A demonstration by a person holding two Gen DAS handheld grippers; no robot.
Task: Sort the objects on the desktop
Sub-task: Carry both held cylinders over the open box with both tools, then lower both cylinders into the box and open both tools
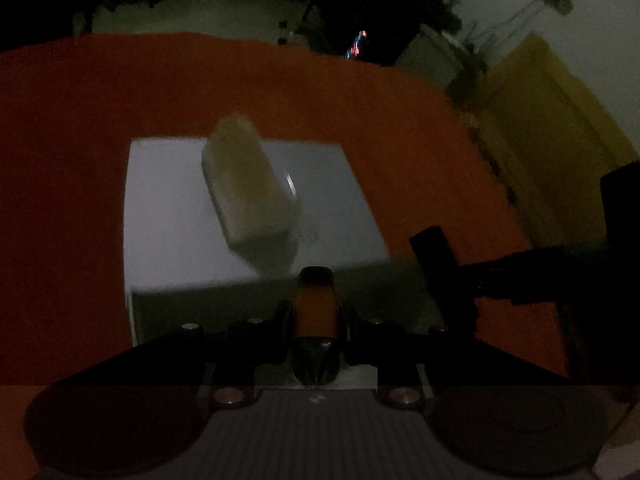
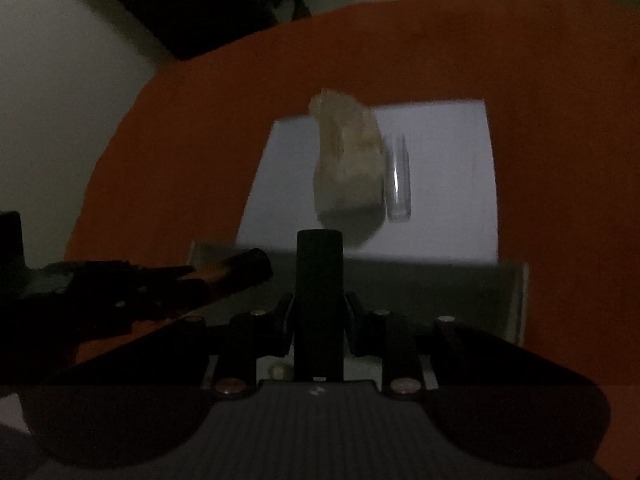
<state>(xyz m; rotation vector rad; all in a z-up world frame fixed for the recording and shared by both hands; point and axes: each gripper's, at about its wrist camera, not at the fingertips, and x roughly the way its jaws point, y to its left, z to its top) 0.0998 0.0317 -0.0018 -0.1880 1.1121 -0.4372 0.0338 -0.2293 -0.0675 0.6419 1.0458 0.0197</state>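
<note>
place: I see a dim indoor workroom | cues: orange-covered bench (image 1: 80, 120), yellow door (image 1: 560, 128), pale walls

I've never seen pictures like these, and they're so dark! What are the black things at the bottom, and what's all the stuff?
A person holds a grabbing tool in each hand, and each tool has a small camera looking along its two fingers. So one picture comes from the left hand and one from the right.

The black shapes at the bottom are the tools. The left tongs pinch an orange stick with a dark cap, maybe a pen. The right tongs pinch a dark stick; it is too dark to say what it is.

Ahead is an orange table with a white box. A pale, lumpy packet and a clear tube lie on its white surface.
</note>
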